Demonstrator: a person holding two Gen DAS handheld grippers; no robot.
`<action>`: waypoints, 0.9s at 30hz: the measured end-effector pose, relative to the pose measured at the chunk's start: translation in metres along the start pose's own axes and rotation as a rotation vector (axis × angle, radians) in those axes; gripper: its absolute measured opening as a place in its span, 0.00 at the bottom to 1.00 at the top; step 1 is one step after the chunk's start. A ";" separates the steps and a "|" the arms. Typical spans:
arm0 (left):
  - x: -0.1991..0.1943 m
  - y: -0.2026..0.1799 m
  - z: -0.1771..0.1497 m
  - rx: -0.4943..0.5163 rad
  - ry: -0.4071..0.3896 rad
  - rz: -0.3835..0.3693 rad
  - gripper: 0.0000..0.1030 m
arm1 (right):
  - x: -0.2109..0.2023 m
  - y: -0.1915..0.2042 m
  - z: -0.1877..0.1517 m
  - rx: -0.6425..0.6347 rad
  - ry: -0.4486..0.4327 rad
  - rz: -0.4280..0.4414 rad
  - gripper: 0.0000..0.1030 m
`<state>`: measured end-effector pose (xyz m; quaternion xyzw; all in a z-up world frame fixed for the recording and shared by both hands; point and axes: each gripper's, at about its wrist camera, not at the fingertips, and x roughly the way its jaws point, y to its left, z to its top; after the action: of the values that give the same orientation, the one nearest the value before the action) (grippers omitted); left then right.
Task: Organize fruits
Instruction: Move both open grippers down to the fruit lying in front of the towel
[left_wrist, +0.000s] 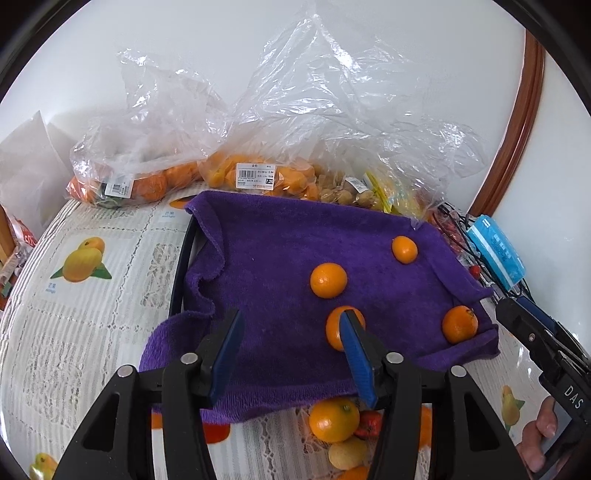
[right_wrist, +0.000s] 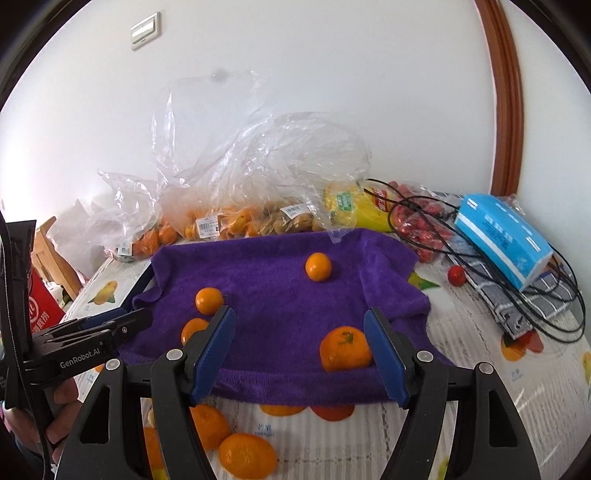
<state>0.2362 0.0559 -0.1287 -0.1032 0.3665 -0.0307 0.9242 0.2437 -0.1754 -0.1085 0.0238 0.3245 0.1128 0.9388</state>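
- Four oranges lie loose and well apart on the purple towel (left_wrist: 280, 258): one far right (left_wrist: 405, 249), one mid (left_wrist: 328, 280), one behind the left gripper's right finger (left_wrist: 334, 326), and a stemmed one (left_wrist: 459, 324) near the towel's right edge.
- The towel is draped over a dark tray or frame whose rim (left_wrist: 183, 258) shows at its left; what it is cannot be told.
- Most fruit is not yet laid out. Bags (left_wrist: 255, 173) of oranges and other small fruit sit at the back of the surface (left_wrist: 74, 332), against the wall.
- A further orange (left_wrist: 333, 419) lies on the surface just in front of the towel; some fruit shapes there are printed on the cloth.
- Left gripper (left_wrist: 291, 354): fingers wide apart, holding nothing, over the towel's front part.
- Right gripper (right_wrist: 301, 354): fingers wide apart, nothing held; the stemmed orange (right_wrist: 345, 349) sits between them, close to the right finger, contact uncertain.
- Cherry tomatoes (right_wrist: 421, 225), a tissue pack (right_wrist: 502, 240) and a cable (right_wrist: 443, 229) occupy the right side.
- Judgement: early stage; four pieces placed, the bulk remains bagged.
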 end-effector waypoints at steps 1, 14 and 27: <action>-0.002 0.000 -0.003 0.000 0.004 -0.003 0.52 | -0.004 -0.001 -0.004 0.013 0.010 0.013 0.70; -0.028 0.016 -0.039 0.007 0.029 -0.028 0.53 | -0.029 0.012 -0.042 0.002 0.080 0.021 0.70; -0.035 0.033 -0.042 -0.032 0.029 -0.027 0.54 | -0.012 0.041 -0.069 -0.010 0.168 0.076 0.65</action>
<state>0.1809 0.0854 -0.1419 -0.1225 0.3790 -0.0386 0.9164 0.1843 -0.1400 -0.1511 0.0221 0.4004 0.1514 0.9035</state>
